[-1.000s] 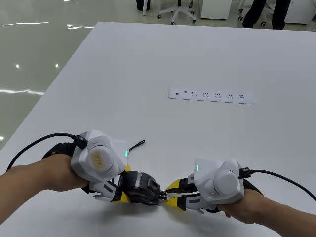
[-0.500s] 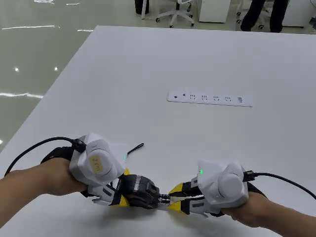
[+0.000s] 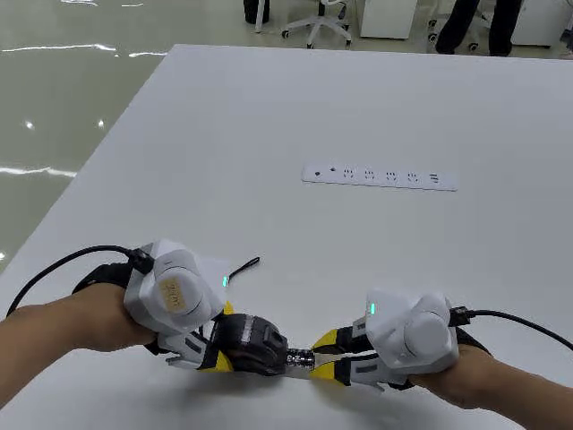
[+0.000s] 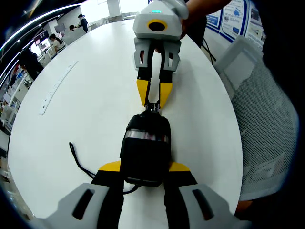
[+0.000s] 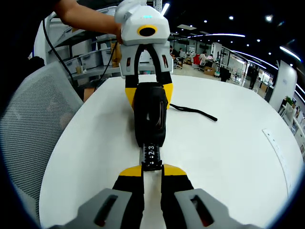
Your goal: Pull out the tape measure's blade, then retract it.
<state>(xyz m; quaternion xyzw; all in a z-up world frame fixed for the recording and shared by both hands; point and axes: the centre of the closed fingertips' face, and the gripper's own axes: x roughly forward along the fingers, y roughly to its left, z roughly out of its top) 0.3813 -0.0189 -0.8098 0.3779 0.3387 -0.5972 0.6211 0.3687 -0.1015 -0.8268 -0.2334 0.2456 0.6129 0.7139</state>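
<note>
A wide white bench (image 3: 269,134) stretches away from the viewer, with a shiny floor beyond its left edge. At the near edge, two hand-held grippers face each other, tips almost meeting. The left gripper (image 3: 224,339) comes in from the left, its cable trailing back over the person's wrist, and its yellow-tipped fingers are clenched on either side of the tape measure (image 3: 253,343). The right gripper (image 3: 320,356) comes in from the right, its fingers drawn close together and grasping the tip of the blade (image 3: 300,358). A long white power strip (image 3: 379,176) lies flat farther back on the bench, well apart from the grippers. The tape measure is a black case resting on the bench between the two grippers. In the left gripper view the case (image 4: 145,152) sits gripped between that gripper's own fingers (image 4: 112,168). A thin black strap (image 3: 243,267) trails from the case across the bench behind the left gripper. A short length of blade (image 5: 150,156) is out of the case, with printed numbers visible in the right gripper view.
</note>
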